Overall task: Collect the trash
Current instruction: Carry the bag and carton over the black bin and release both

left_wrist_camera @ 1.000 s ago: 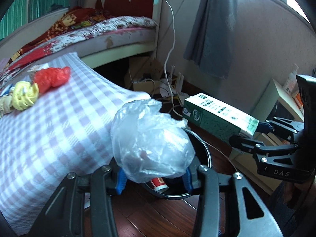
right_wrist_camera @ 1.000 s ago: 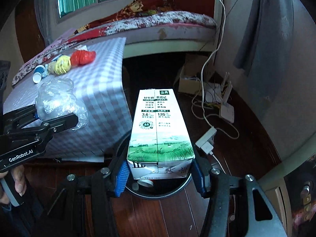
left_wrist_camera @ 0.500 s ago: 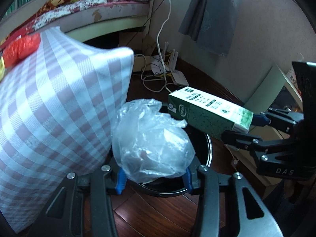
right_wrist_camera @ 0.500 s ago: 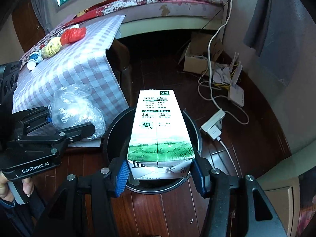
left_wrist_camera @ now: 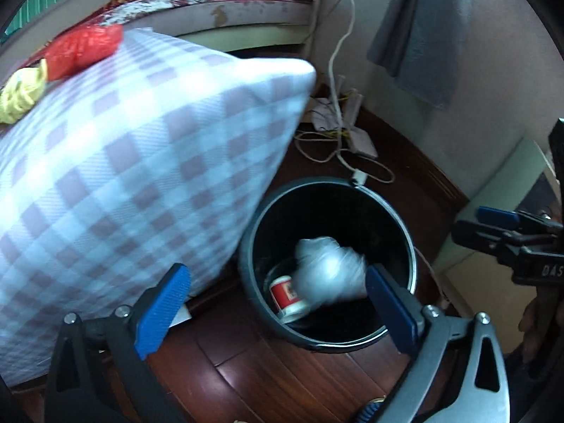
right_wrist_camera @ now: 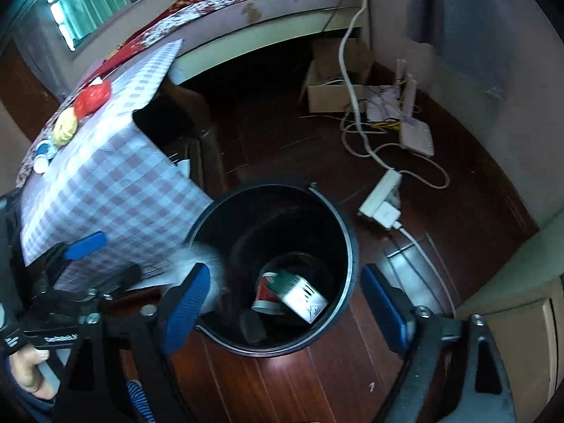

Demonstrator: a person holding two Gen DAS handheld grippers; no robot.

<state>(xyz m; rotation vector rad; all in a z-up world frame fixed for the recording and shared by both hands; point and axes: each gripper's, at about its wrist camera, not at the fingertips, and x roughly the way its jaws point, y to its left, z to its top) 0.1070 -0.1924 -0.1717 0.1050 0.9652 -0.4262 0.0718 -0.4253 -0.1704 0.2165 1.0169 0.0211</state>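
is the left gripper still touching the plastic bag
Apart. The left wrist view shows the left gripper open, and the blurred plastic bag down inside the black bin, clear of both blue fingers.

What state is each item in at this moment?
left tool: open, empty
right tool: open, empty
plastic bag: blurred, dropping into the bin
milk carton: lying inside the bin
paper cup: on its side in the bin
trash bin: upright, unlidded
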